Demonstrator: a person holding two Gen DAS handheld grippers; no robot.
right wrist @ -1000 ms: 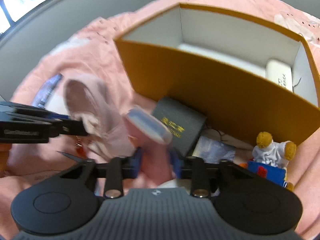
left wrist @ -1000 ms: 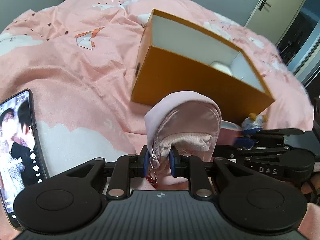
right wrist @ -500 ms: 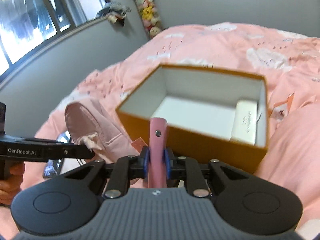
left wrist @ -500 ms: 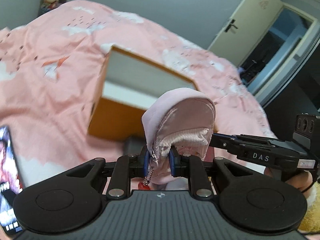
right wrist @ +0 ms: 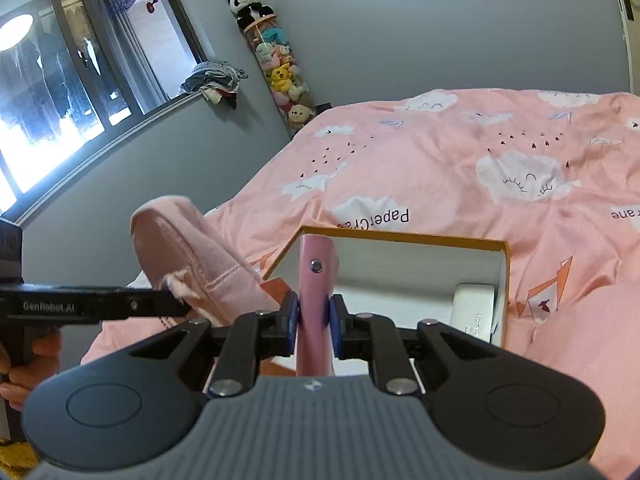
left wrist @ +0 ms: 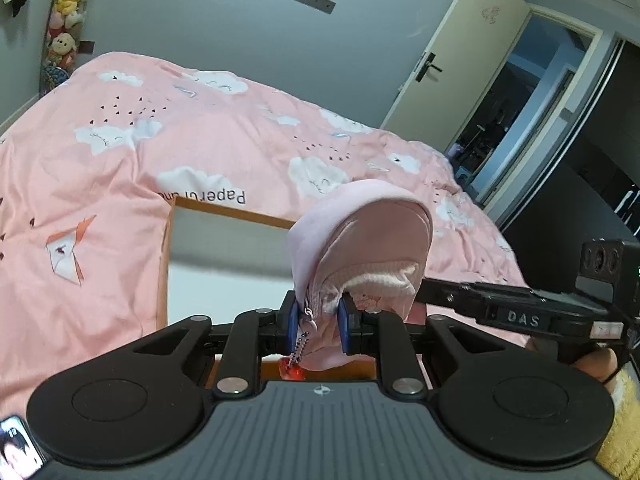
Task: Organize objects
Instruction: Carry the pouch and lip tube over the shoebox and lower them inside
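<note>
Judged partly done: two items in transit, neither yet inside the orange box (left wrist: 166, 264). Found the left gripper (left wrist: 320, 322) with jaws drawn in to a small gap and clamped on the lower edge of a pink zip pouch (left wrist: 368, 240). Found that pouch clear of the bed (left wrist: 200, 140) and over the near rim of the box, with a red charm (left wrist: 294, 370) dangling on a chain below the jaws. Found the right gripper (right wrist: 314, 324), to the right of the left one, with jaws just lately closing in and now pinched tight on a slim pink case (right wrist: 316, 276) bearing a metal snap. Found that case upright over the near edge of the box. Noted one white case (right wrist: 474, 312) lying inside the box against its right wall; took it as the only item stowed so far. Reckoned as remaining: lowering the pouch and the pink case into the box and releasing both. Could not tell what else lies on the bed beneath the grippers, for want of view. Counted, left to right: one phone (left wrist: 18, 446) with lit screen at the near left, one orange box, one pink zip pouch, one red charm, one slim pink case, one white case, two grippers.
</note>
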